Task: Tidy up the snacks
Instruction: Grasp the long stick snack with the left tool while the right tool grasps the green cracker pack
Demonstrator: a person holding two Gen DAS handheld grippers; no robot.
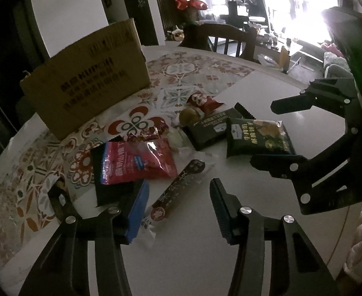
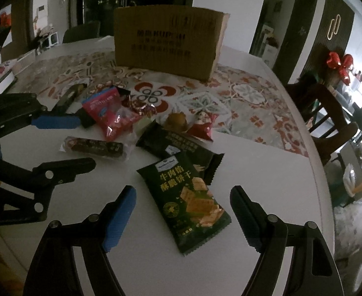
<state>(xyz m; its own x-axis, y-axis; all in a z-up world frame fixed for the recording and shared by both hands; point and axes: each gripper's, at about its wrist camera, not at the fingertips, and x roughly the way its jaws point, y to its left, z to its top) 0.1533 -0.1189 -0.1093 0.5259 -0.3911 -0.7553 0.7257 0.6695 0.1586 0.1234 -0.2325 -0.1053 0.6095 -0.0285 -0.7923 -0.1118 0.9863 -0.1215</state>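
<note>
Snacks lie spread on a round white table (image 2: 87, 197). A dark green cracker packet (image 2: 188, 202) lies between the fingers of my open right gripper (image 2: 182, 212); it also shows in the left wrist view (image 1: 257, 135). Behind it lie a second dark packet (image 2: 178, 145), a red pouch (image 2: 111, 113), a long brown bar (image 2: 94, 146) and small sweets. My open left gripper (image 1: 178, 207) hovers over the long brown bar (image 1: 178, 192), beside the red pouch (image 1: 136, 162). A cardboard box (image 2: 168, 44) stands behind, also seen in the left wrist view (image 1: 87, 79).
A patterned cloth (image 2: 242, 98) covers the table's far half. A wooden chair (image 2: 329, 113) stands at the right edge. A small red packet (image 1: 203, 101) and a brown ball snack (image 1: 189, 117) lie near the cloth edge. The right gripper (image 1: 274, 133) shows in the left view.
</note>
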